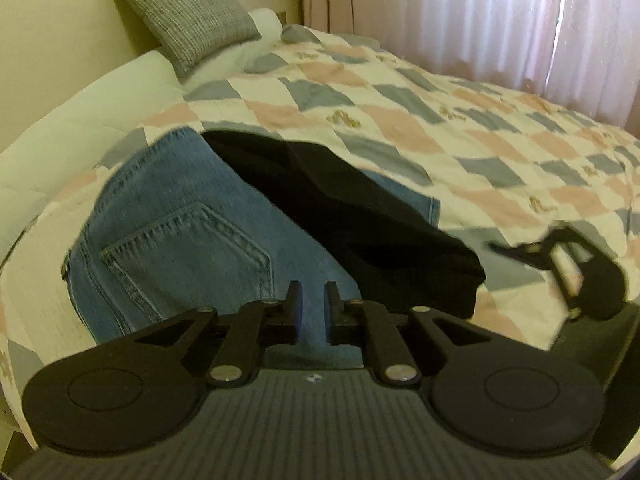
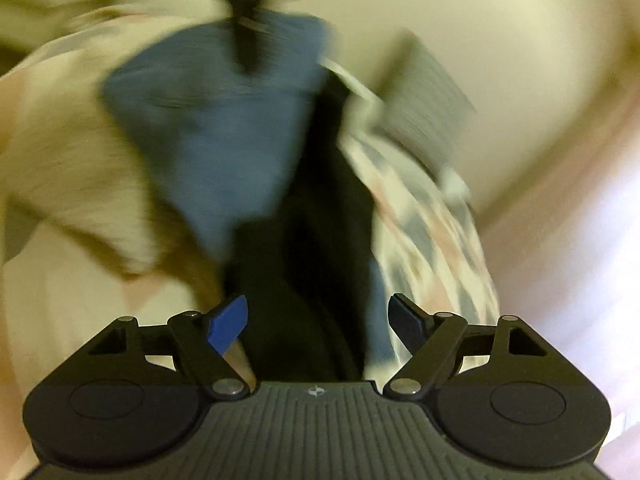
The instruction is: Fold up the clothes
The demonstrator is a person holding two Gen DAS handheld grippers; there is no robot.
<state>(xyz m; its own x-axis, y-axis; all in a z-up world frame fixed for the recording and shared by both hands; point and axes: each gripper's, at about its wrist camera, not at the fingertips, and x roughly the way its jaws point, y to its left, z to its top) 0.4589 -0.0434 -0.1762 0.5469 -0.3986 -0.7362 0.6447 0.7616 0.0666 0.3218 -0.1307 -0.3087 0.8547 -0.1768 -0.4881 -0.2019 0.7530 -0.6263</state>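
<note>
Blue jeans (image 1: 180, 232) lie spread on the bed, back pocket up, and a black garment (image 1: 352, 216) lies across them, running toward the right. Over the jeans' near edge hovers my left gripper (image 1: 311, 312); only a narrow gap separates its fingers, and nothing is held in it. My right gripper (image 1: 560, 276) shows at the right edge of this view, just past the black garment's end. The right wrist view is heavily motion-blurred: my right gripper (image 2: 318, 320) is wide open above the black garment (image 2: 304, 240), with the jeans (image 2: 224, 128) beyond it.
The bed carries a quilt (image 1: 440, 128) patterned in pink, grey-blue and white. A grey striped cushion (image 1: 188, 12) leans on the wall at the head, beside white pillows (image 1: 100, 100). Pink curtains (image 1: 480, 16) hang behind the far side.
</note>
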